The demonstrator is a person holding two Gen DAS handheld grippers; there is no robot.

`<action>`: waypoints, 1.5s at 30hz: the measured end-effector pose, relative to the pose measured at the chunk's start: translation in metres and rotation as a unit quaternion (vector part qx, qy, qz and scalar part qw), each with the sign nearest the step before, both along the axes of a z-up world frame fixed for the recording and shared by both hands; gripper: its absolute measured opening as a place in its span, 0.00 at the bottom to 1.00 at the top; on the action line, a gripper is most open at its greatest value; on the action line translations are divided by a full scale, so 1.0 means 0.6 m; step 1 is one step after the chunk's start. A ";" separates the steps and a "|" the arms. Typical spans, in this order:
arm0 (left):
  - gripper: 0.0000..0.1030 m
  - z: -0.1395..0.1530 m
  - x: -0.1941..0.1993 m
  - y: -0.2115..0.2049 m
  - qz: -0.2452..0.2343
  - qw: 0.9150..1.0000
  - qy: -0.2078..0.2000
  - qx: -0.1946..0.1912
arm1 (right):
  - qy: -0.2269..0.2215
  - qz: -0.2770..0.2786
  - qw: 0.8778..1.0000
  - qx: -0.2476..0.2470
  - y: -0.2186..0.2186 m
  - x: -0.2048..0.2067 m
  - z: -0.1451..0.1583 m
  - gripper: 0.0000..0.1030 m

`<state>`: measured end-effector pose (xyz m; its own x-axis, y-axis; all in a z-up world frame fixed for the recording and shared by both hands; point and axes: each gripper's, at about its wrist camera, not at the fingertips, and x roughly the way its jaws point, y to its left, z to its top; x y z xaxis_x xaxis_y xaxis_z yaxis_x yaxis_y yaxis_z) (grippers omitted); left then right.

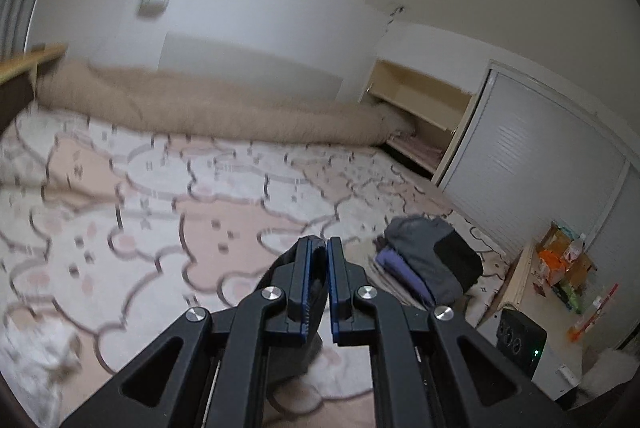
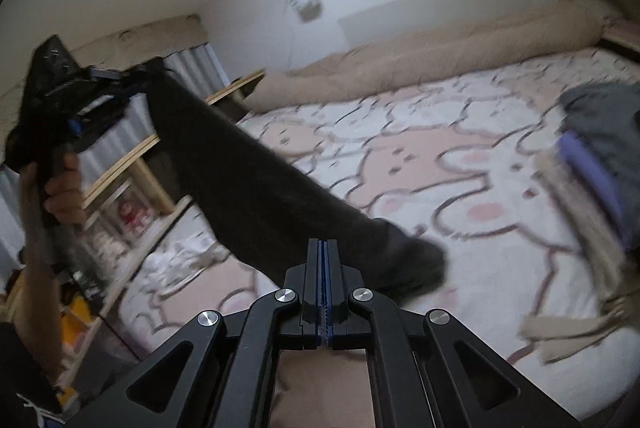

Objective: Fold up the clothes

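A long black garment hangs in the air over the bed. My left gripper is shut on one end of it; the dark cloth shows between and under its fingers. In the right wrist view the left gripper is at the upper left, held in a hand, with the garment stretching down to the right. My right gripper is shut, its jaws pressed together; the garment's lower end lies just beyond its tips, and I cannot tell if it pinches the cloth.
A pile of folded clothes, grey, black and purple, lies on the patterned bed sheet; it also shows in the right wrist view. A beige rolled duvet lies along the far wall. A wooden shelf stands left of the bed.
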<state>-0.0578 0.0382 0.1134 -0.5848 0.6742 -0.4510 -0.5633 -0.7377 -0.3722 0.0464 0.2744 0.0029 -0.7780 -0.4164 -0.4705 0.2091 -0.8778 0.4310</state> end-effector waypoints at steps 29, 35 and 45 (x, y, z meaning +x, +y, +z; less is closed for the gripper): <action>0.07 -0.430 0.200 0.011 -0.133 0.966 -0.186 -0.119 | -0.113 0.090 0.986 0.084 -0.123 -0.157 -0.105 0.01; 0.07 -0.438 0.184 -0.035 -0.105 0.971 -0.196 -0.089 | -0.184 0.194 0.950 0.161 -0.236 -0.209 -0.179 0.01; 0.07 -0.447 0.163 -0.079 -0.083 0.974 -0.203 -0.052 | -0.179 0.195 0.946 0.186 -0.282 -0.214 -0.211 0.87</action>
<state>0.0399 -0.0091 -0.1549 -0.2307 0.6825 -0.6935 -0.5011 -0.6943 -0.5166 -0.0817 0.1051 -0.1239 -0.3631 -0.3927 -0.8450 0.4477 -0.8688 0.2113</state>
